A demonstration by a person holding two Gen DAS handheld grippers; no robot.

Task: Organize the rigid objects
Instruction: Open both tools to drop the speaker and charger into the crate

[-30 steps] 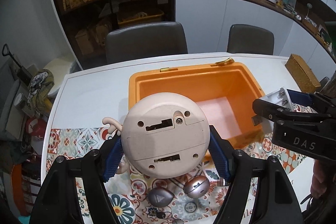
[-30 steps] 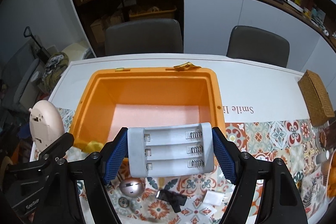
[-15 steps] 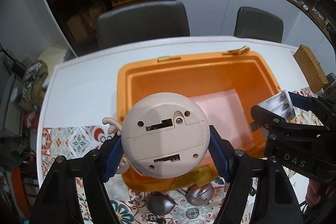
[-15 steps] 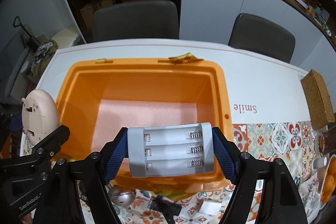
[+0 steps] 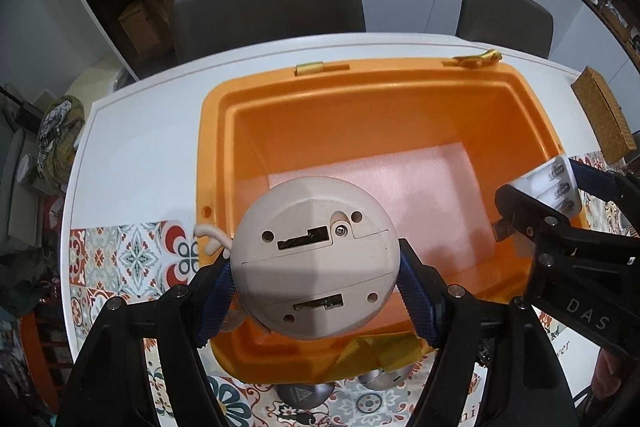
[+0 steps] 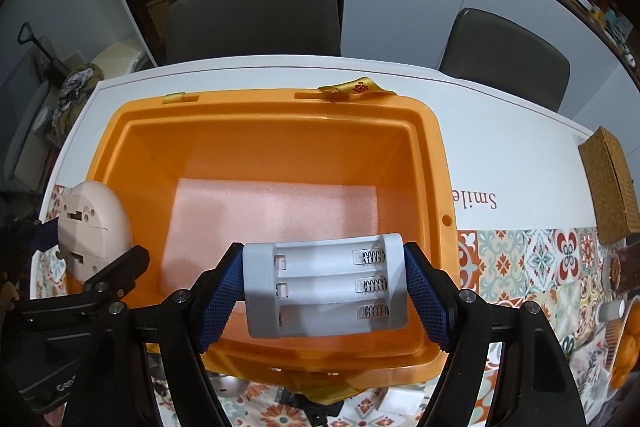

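My left gripper [image 5: 316, 291] is shut on a round beige toy [image 5: 316, 259], its underside with slots and a screw facing the camera. It hangs over the near left part of the open orange bin [image 5: 520, 95]. My right gripper [image 6: 325, 289] is shut on a white battery holder [image 6: 325, 285] with three empty slots and springs. That holder hangs over the near edge of the orange bin [image 6: 276, 107], whose pale pink floor is bare. Each gripper shows in the other's view: the right one [image 5: 560, 195] at the bin's right side, the left one with the toy [image 6: 94, 227] at its left side.
The bin stands on a white table [image 6: 500, 131] with a patterned tile mat [image 6: 532, 255] at the near side. A woven box [image 6: 610, 183] lies at the right. Small metal and dark parts [image 5: 304, 393] lie on the mat in front of the bin. Two grey chairs [image 6: 256, 19] stand behind.
Both grippers have moved forward and down over the bin while tipping further downward. The bin now fills more of both views. Both grips are unchanged.
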